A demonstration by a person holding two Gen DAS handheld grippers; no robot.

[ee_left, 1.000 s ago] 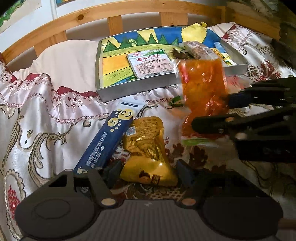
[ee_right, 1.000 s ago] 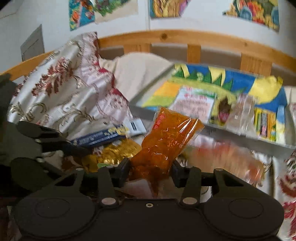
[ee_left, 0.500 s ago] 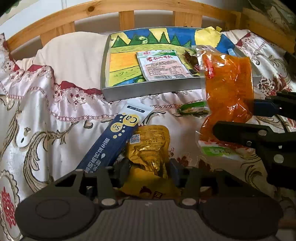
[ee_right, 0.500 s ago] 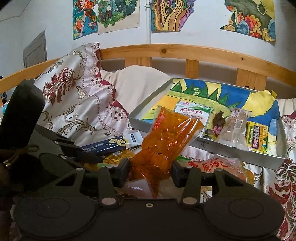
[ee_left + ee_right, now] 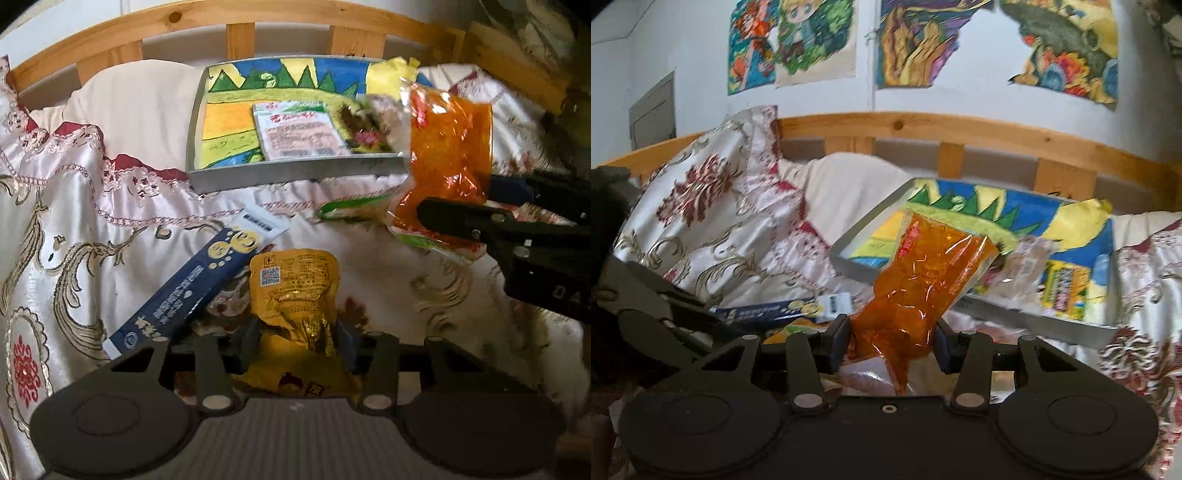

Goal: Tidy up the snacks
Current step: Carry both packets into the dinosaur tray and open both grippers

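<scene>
- Left gripper (image 5: 298, 341), bottom centre of left wrist view: jaws narrowed onto a crinkled gold-yellow foil snack pouch (image 5: 295, 291), pads pressing both its sides. Pouch's QR-code end points up-frame, over the cloth.
- Right gripper (image 5: 892, 341), bottom centre of right wrist view: jaws clamped on lower part of a clear plastic bag of orange snack (image 5: 923, 280); the bag tilts up and to the right, its top edge in front of the tray's near wall.
- Same orange bag at right in left wrist view, w/ right gripper's black fingers (image 5: 476, 221) coming in from right edge.
- Shallow grey metal tray w/ a colourful drawing lining it (image 5: 295, 173), upper centre of left view; holds a flat pink-and-white packet (image 5: 299, 129) plus a few smaller wrapped snacks at its right end, blurred.
- Long dark-blue carton w/ yellow dots (image 5: 195, 284) lies diagonally just left of gold pouch, on embroidered white satin cloth (image 5: 74, 229).
- Small green wrapper (image 5: 351, 210) on the cloth below tray, mid-frame.
- Wooden rail (image 5: 960, 133) behind; coloured drawings on the wall (image 5: 916, 40) across top of right view.
</scene>
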